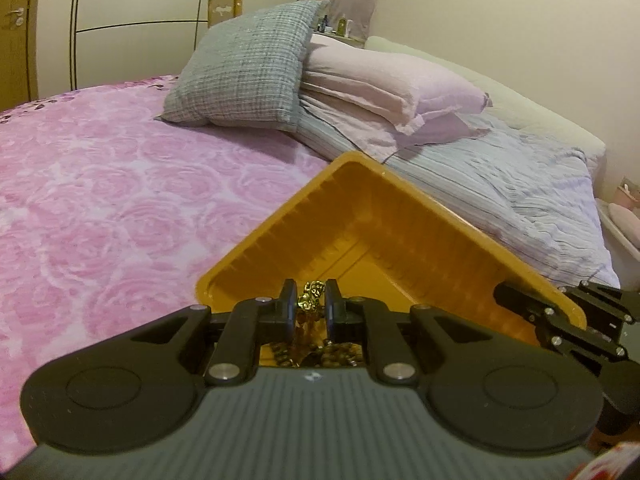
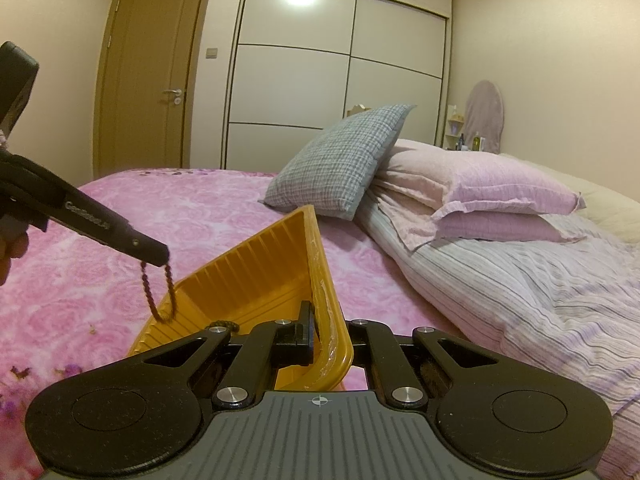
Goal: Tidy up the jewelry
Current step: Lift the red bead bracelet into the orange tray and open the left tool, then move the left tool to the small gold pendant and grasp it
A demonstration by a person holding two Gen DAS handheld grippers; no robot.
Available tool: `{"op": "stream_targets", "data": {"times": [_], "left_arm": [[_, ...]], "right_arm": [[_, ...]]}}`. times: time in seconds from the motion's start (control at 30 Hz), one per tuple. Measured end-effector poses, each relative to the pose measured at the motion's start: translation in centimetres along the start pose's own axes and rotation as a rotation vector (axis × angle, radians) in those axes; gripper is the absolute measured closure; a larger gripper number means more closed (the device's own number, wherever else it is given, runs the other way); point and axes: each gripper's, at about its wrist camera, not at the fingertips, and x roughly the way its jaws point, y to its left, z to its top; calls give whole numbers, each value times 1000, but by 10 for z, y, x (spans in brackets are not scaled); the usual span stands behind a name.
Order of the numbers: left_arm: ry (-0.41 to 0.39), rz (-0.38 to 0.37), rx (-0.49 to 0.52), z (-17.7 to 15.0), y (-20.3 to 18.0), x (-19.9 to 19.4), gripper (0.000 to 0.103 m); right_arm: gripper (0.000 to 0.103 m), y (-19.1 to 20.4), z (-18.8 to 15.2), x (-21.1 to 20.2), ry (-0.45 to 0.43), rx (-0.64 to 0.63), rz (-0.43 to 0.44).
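Gold chain (image 1: 310, 300) hangs pinched between the pads of the left claw (image 1: 311, 308), just above the orange tray (image 1: 400, 216). Right claw (image 2: 326, 340) is clamped narrow on the tray's rim, tray tilted over the pink blanket (image 1: 100, 184).

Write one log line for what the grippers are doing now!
left gripper: shut on chain, over tray | right gripper: shut on orange tray rim | tray: tilted above pink bedspread

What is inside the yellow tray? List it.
In the tray, a chain hangs from the left gripper, with more beaded jewelry piled below. The gripper covers the rest of the near floor. The far corner is bare.
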Motion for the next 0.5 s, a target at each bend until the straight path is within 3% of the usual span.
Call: {"op": "stream_targets", "data": {"times": [0.3, 0.5], "left_arm": [[5, -47, 14, 5, -12, 13, 89], [3, -31, 11, 4, -8, 11, 85]], "right_arm": [[96, -1, 0, 0, 0, 1, 0], [96, -1, 0, 0, -1, 2, 0]]}}
